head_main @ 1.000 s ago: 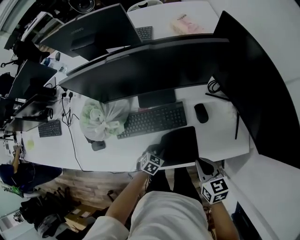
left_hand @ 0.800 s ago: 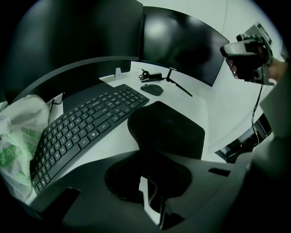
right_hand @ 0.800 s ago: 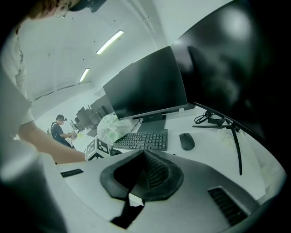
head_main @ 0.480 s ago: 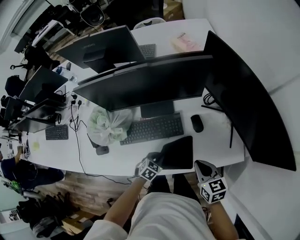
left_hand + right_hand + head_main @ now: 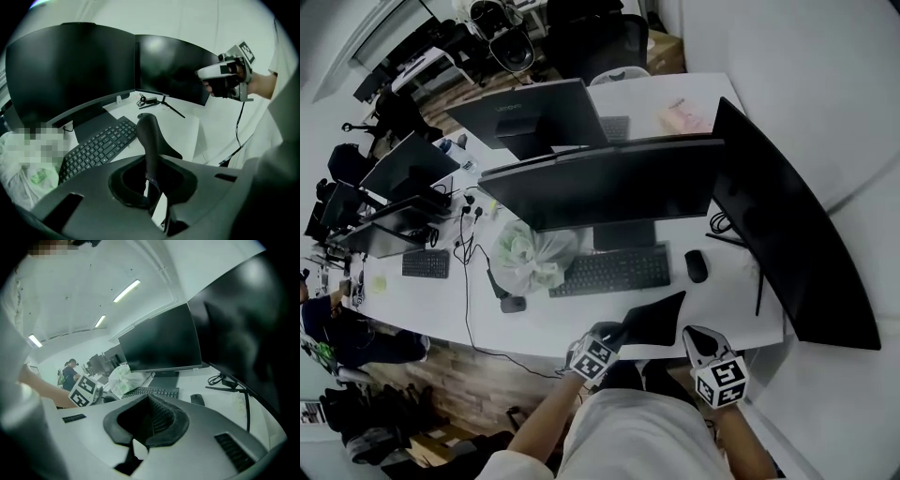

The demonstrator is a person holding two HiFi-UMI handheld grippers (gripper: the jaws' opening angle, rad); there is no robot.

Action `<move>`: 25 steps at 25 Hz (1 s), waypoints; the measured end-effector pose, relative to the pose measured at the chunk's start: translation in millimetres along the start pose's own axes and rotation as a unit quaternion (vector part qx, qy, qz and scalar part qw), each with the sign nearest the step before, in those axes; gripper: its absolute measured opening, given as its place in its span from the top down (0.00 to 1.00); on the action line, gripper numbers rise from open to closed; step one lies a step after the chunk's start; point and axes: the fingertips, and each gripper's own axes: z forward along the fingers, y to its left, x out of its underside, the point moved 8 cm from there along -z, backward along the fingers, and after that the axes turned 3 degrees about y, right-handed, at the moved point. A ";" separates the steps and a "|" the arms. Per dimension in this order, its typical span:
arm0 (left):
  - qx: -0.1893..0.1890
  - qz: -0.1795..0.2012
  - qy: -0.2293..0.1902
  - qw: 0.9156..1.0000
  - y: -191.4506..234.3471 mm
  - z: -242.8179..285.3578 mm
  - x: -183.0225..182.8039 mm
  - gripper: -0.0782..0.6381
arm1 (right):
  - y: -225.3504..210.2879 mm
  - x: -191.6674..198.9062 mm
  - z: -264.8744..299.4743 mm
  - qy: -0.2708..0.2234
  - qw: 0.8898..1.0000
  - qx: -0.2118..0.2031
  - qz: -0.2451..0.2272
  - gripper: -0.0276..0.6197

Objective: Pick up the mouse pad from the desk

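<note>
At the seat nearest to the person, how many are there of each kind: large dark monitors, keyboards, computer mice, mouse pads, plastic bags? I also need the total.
Monitors: 2, the centre monitor and the right monitor
Keyboard: 1
Mouse: 1
Mouse pad: 1, held in the left gripper jaws
Plastic bag: 1
Total: 6

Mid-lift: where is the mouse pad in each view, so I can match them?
Head view: mouse pad at bottom centre, tilted up off the desk, its corner pinched by the left gripper.
Left gripper view: mouse pad at centre, edge-on, rising from the closed jaws.
Right gripper view: cannot make it out.
Shared landmark: the keyboard, in all three.
</note>
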 end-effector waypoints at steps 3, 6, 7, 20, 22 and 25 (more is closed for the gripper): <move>-0.002 0.004 -0.027 1.000 -3.4 -23.7 -6.0 0.83 | 8.5 -4.5 3.1 -0.002 1.000 -0.006 -0.014 0.94; -0.011 -0.001 -0.051 0.999 -4.9 -46.6 -2.9 0.83 | 20.2 -10.4 3.1 -0.007 1.000 -0.008 -0.028 0.94; -0.015 -0.004 -0.058 0.998 -4.6 -54.8 -1.8 0.83 | 24.2 -13.2 2.4 -0.010 0.999 -0.008 -0.032 0.94; -0.058 -0.063 -0.164 0.983 -1.1 -182.1 30.5 0.83 | 108.5 -35.8 -27.3 -0.060 0.994 0.017 -0.089 0.94; -0.058 -0.066 -0.185 0.979 -3.3 -199.7 35.2 0.83 | 123.5 -38.1 -35.3 -0.069 0.993 0.024 -0.098 0.94; -0.063 -0.070 -0.218 0.971 -9.7 -225.8 43.8 0.83 | 150.1 -39.4 -51.1 -0.081 0.990 0.031 -0.106 0.94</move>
